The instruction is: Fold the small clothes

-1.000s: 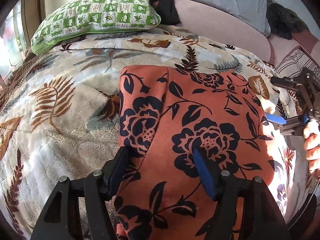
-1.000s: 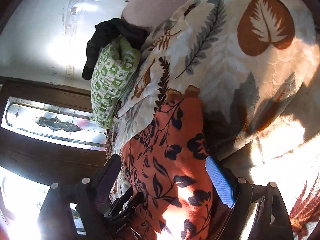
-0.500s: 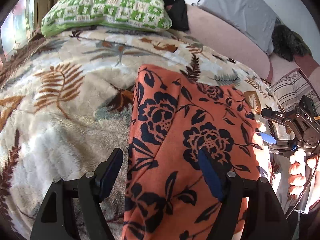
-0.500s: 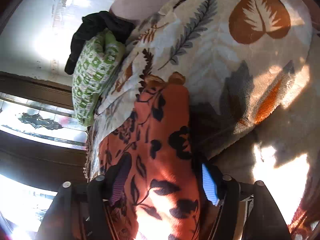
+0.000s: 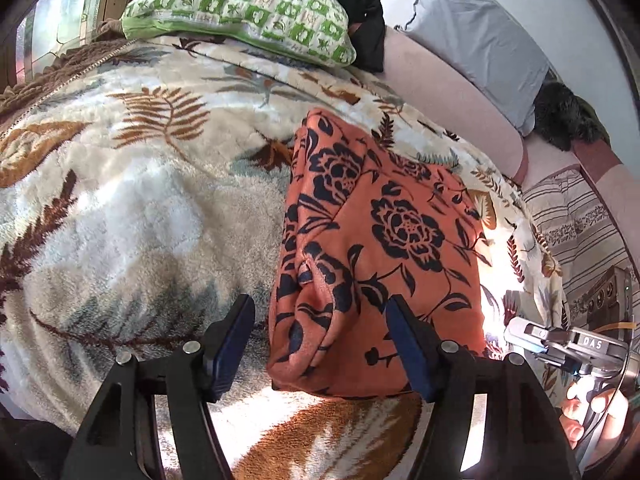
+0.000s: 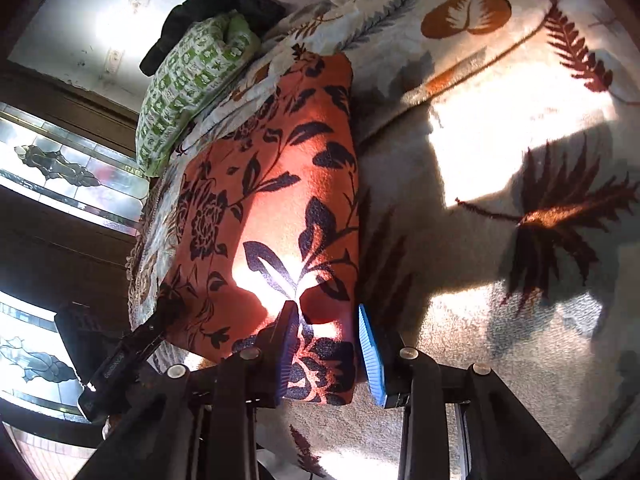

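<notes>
An orange garment with dark blue flowers (image 5: 380,240) lies folded on the leaf-print blanket (image 5: 140,200). My left gripper (image 5: 320,344) is open, its fingers either side of the garment's near left corner. In the right wrist view the garment (image 6: 272,200) stretches away from my right gripper (image 6: 330,348), whose blue pads stand a narrow gap apart with the near right corner of the cloth between them; whether they pinch it is unclear. The right gripper also shows in the left wrist view (image 5: 560,348), at the garment's right edge.
A green checked pillow (image 5: 240,12) and a black garment (image 5: 352,0) lie at the bed's far end. A grey pillow (image 5: 480,40) leans on the pink headboard (image 5: 440,80). A striped cloth (image 5: 572,232) lies at the right. Stained-glass windows (image 6: 60,168) are at the left.
Both grippers have drawn back toward the near edge of the garment. The right jaws have narrowed around its near right corner. The left jaws stay wide open.
</notes>
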Demonstrator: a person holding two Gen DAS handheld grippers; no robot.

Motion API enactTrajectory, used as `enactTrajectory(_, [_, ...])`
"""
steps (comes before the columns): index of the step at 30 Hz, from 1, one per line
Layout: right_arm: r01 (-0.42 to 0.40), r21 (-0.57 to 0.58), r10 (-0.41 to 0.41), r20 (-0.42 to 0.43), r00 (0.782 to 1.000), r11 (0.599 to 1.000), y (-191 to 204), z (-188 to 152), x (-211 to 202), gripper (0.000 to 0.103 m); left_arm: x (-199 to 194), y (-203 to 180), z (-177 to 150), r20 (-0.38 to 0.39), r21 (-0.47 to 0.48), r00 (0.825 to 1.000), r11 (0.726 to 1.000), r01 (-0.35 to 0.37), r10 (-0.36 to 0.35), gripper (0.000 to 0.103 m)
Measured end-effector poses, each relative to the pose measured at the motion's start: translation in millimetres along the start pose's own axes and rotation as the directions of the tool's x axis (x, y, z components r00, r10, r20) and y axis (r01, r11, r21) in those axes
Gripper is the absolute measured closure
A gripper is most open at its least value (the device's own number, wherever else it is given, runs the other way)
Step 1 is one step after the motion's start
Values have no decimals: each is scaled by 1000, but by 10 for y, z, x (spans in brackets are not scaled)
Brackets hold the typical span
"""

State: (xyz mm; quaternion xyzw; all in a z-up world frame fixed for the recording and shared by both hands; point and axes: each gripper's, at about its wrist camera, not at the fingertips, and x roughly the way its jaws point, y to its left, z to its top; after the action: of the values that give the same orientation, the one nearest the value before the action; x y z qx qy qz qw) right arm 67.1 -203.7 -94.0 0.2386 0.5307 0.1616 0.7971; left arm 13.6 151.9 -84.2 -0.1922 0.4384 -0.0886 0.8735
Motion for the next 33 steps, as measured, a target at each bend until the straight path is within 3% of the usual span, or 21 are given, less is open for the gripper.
enactTrajectory(2, [7, -38, -5, 62, 998, 999, 162, 73, -205, 68, -22, 28, -40, -4, -13, 1000, 1000, 25, -26, 35])
enactTrajectory(3, [0, -63, 6, 85, 996, 998, 264, 129, -279, 60, 56, 55, -76, -44, -11, 999, 1000, 3, -4, 38])
enactTrajectory(4, [-17, -88, 25, 97, 995, 996, 355, 157, -325, 38, 194, 141, -109, -103, -32, 995, 999, -22, 19, 47])
enactTrajectory(5, [-43, -108, 55, 106, 993, 993, 436, 174, -346, 29, 276, 249, -151, -128, -80, 992, 997, -14, 4, 54])
enactTrajectory(6, [-64, -125, 78, 110, 991, 990, 587, 196, -300, 27, 242, 307, -158, -103, -116, 994, 993, 15, -27, 55])
enactTrajectory(9, [-101, -138, 107, 33, 994, 985, 755, 257, 18, 27, 83, 297, -120, -88, -130, 995, 991, 37, -49, 56])
enactTrajectory(12, [-74, -50, 68, -109, 992, 996, 515, 231, 497, 27, -179, 209, 18, -1, -92, 997, 993, 71, -71, 54])
enactTrajectory(14, [-105, -50, 101, -93, 991, 993, 453, 162, 497, 27, -272, 154, 201, 45, -71, 994, 993, 98, -95, 45])
enactTrajectory(16, [-114, -57, 109, -95, 990, 992, 436, 145, 486, 27, -218, 105, 416, 58, -46, 992, 992, 119, -116, 44])
enactTrajectory(18, [-125, -49, 119, -98, 988, 991, 416, 149, 486, 27, 23, 13, 667, 32, 15, 994, 994, 109, -109, 44])
enactTrajectory(20, [-129, -50, 124, -100, 987, 990, 410, 147, 486, 27, 336, -10, 897, -21, 11, 992, 992, 122, -122, 44])
enactTrajectory(22, [-138, -55, 132, -98, 986, 989, 404, 143, 486, 27, 653, 52, 1078, -77, -27, 987, 989, 142, -144, 52])
enactTrajectory(24, [-153, -52, 147, -100, 984, 987, 376, 137, 480, 27, 1010, 150, 1176, -159, -83, 980, 990, 111, -123, 82])
enactTrajectory(26, [-173, -36, 168, -101, 981, 984, 339, 137, 475, 27, 1254, 251, 1223, -204, -108, 971, 988, 107, -127, 88])
enactTrajectory(28, [-188, -33, 184, -104, 977, 982, 316, 138, 481, 27, 1240, 284, 1240, -205, -129, 968, 984, 122, -147, 88])
enactTrajectory(31, [-200, -28, 196, -102, 975, 979, 291, 129, 477, 26, 1011, 154, 1171, -168, -45, 981, 995, 87, -94, 85])
enactTrajectory(32, [-202, -24, 199, -103, 975, 979, 286, 130, 478, 26, 897, 114, 1133, -150, -17, 986, 998, 66, -68, 68])
enactTrajectory(33, [-207, -22, 204, -103, 973, 978, 285, 131, 472, 25, 764, 78, 1070, -127, 0, 991, 999, 53, -52, 43])
